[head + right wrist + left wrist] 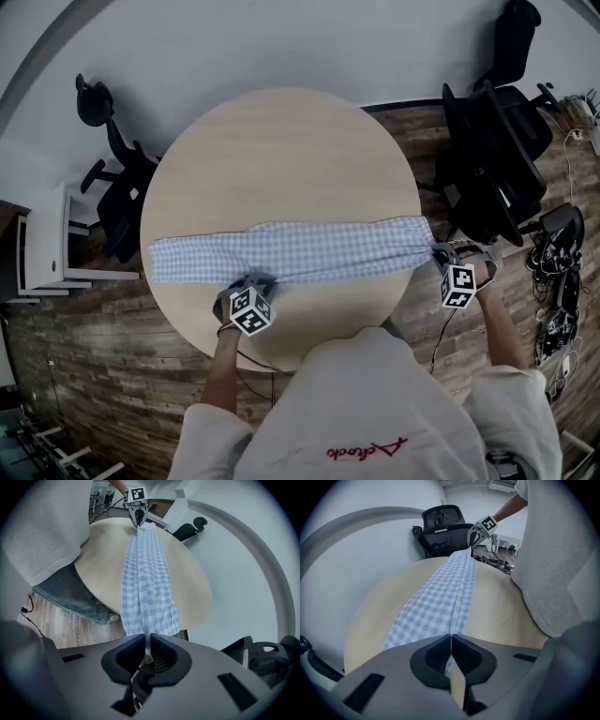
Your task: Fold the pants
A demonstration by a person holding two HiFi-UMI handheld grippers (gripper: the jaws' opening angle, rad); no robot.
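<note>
We grip the checked pants (291,248) w/ both tongs: L gripper (451,641) clamps their near edge on the round table (281,141). R gripper (147,652) pinches one end, just past the rim.

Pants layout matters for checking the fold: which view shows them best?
Head view: the pants show full length, stretched across the table. Both gripper views show them foreshortened, a strip receding from the jaws.

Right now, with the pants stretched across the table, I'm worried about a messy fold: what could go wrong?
The right gripper holds the pants past the table rim; a slip could drop that end. The left gripper pinches only a thin fold; pulling may free it.
</note>
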